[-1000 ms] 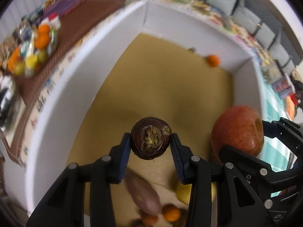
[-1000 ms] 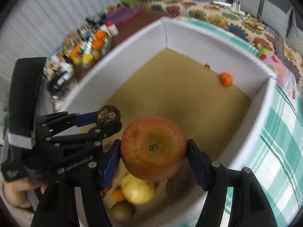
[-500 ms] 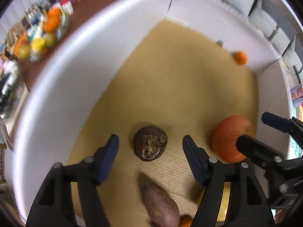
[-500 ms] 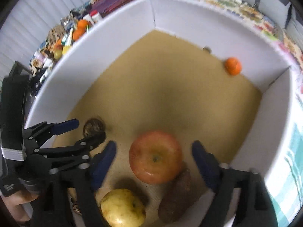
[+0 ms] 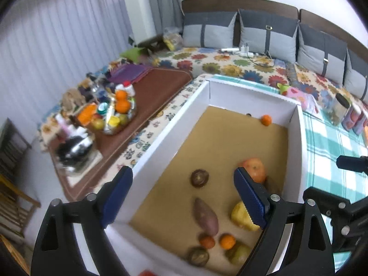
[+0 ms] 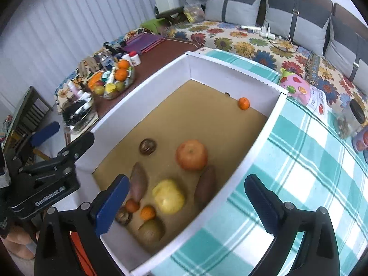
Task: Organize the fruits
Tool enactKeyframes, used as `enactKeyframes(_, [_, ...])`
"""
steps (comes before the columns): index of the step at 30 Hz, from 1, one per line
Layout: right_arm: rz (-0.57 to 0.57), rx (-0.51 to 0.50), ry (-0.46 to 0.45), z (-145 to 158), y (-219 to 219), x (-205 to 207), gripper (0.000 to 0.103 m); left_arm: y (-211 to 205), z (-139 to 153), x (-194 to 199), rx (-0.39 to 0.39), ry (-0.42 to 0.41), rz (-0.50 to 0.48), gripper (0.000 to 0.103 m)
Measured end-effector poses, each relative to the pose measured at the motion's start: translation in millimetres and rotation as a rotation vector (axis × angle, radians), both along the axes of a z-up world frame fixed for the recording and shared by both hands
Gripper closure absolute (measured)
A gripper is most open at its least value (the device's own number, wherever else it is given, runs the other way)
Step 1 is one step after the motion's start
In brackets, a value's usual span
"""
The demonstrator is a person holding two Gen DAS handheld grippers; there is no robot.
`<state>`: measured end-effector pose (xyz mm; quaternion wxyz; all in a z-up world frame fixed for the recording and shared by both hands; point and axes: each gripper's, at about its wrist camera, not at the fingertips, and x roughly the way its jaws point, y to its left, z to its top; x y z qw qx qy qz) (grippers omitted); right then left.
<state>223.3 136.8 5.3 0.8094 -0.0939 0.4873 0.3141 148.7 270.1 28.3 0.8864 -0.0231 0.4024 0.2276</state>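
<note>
A white box (image 6: 260,135) with a tan floor holds the fruit. The dark round fruit (image 6: 148,146) (image 5: 199,177) and the red apple (image 6: 191,154) (image 5: 254,169) lie on its floor, apart from each other. Near the front lie a yellow fruit (image 6: 168,196), two brown oblong ones (image 6: 138,184) (image 6: 205,186) and small oranges (image 6: 148,212). One orange (image 6: 243,103) sits at the far end. My left gripper (image 5: 182,197) is open and empty above the box. My right gripper (image 6: 184,207) is open and empty above the box's front.
The box stands on a teal checked cloth (image 6: 310,165). A bowl of fruit and bottles (image 6: 112,80) sits on a brown mat to the left. A jar (image 6: 352,117) and tins stand at the right. A cushioned bench runs along the back.
Both grippers opened and let go: the dark fruit and the apple now lie on the box floor. Both grippers have since risen and pulled back above the box.
</note>
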Motion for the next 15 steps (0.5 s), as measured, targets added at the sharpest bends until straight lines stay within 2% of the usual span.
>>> enactKeyframes(2, [-0.001, -0.01, -0.023, 1, -5, -15, 0.003, 0, -2, -11, -0.026, -0.005, -0.015, 0.012])
enactKeyframes(6, [0.008, -0.04, -0.055, 4, -6, -35, 0.003, 1, -6, -15, -0.135, 0.076, -0.039, 0.012])
enactKeyframes(15, [0.04, -0.073, -0.054, 7, 7, -53, 0.003, 13, -1, -39, -0.154, 0.069, 0.049, 0.012])
